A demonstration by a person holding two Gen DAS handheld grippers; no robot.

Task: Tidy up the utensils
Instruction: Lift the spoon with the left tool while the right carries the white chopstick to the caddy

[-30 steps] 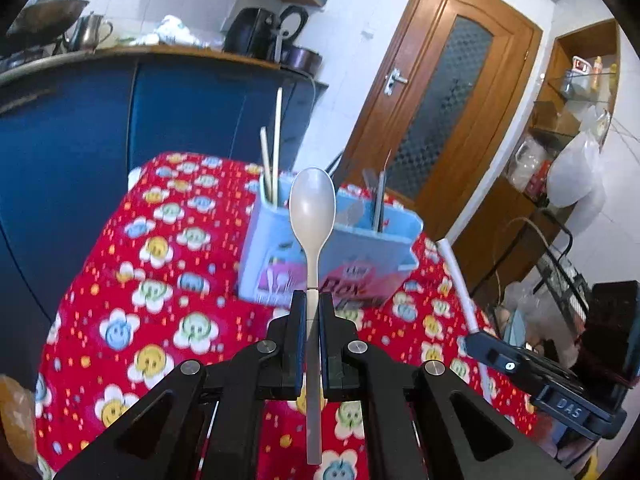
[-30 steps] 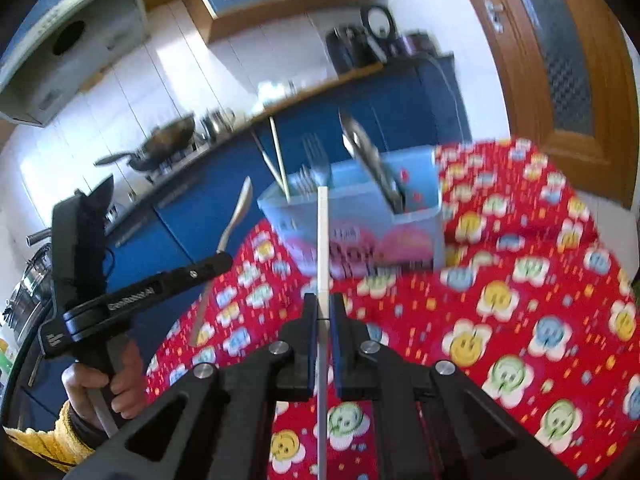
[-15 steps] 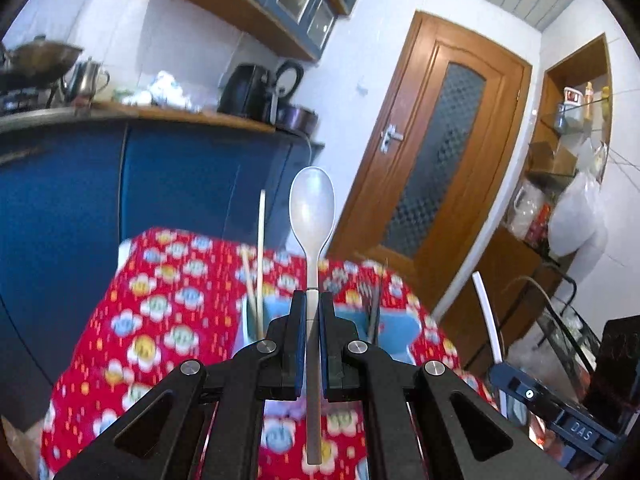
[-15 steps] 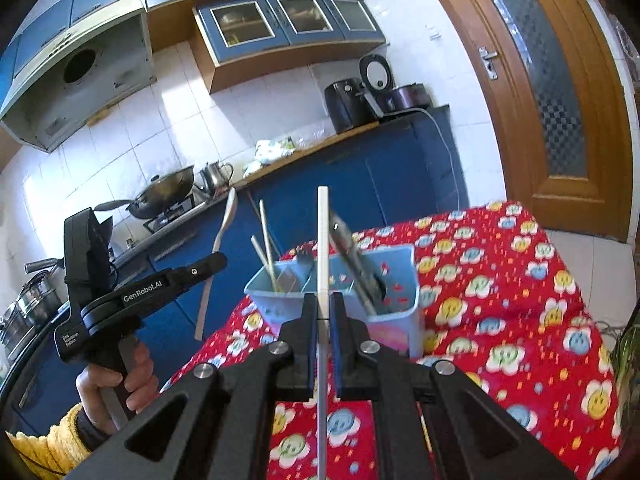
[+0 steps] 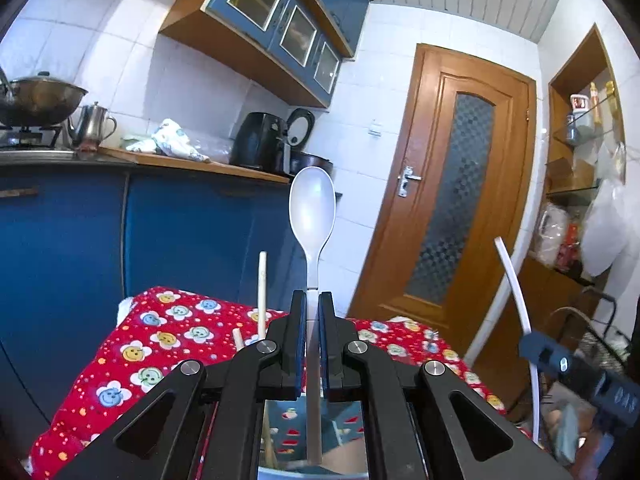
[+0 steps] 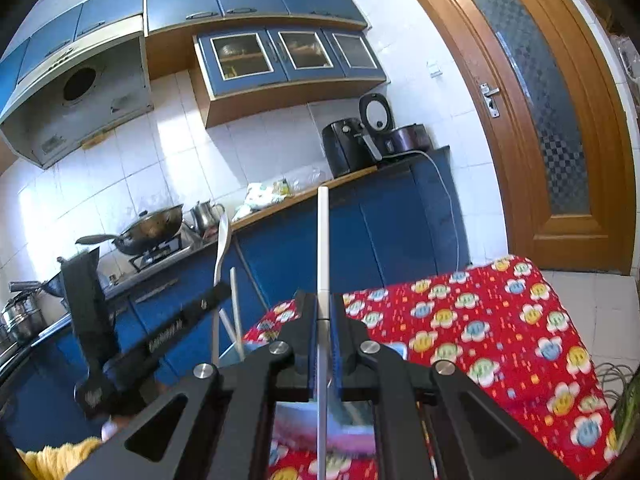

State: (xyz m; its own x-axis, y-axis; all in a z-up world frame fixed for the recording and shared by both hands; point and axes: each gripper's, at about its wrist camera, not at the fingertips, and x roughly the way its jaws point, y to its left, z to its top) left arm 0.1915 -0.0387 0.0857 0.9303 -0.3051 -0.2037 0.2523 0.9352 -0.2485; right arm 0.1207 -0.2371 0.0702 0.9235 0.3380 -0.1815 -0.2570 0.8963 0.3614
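My left gripper (image 5: 313, 300) is shut on the handle of a white plastic spoon (image 5: 312, 208), bowl pointing up. Below it, mostly hidden by the gripper, stands the light blue utensil holder (image 5: 312, 432) with wooden chopsticks (image 5: 262, 292) sticking out. My right gripper (image 6: 323, 304) is shut on a thin white chopstick (image 6: 323, 240), held upright above the same holder (image 6: 244, 352). In the right wrist view the left gripper (image 6: 180, 320) and its spoon (image 6: 222, 248) show at left. The white chopstick (image 5: 514, 280) shows at right in the left wrist view.
The holder stands on a table with a red smiley-flower cloth (image 6: 480, 320). Behind it runs a blue kitchen counter (image 5: 180, 232) with a wok (image 6: 148, 230), kettle (image 5: 92, 124) and air fryer (image 5: 260, 144). A wooden door (image 5: 456, 220) and shelves (image 5: 580, 184) are to the right.
Both grippers have risen and tilted upward with spoon and chopstick still held. The holder has slid from mid-view to the bottom, under the grippers.
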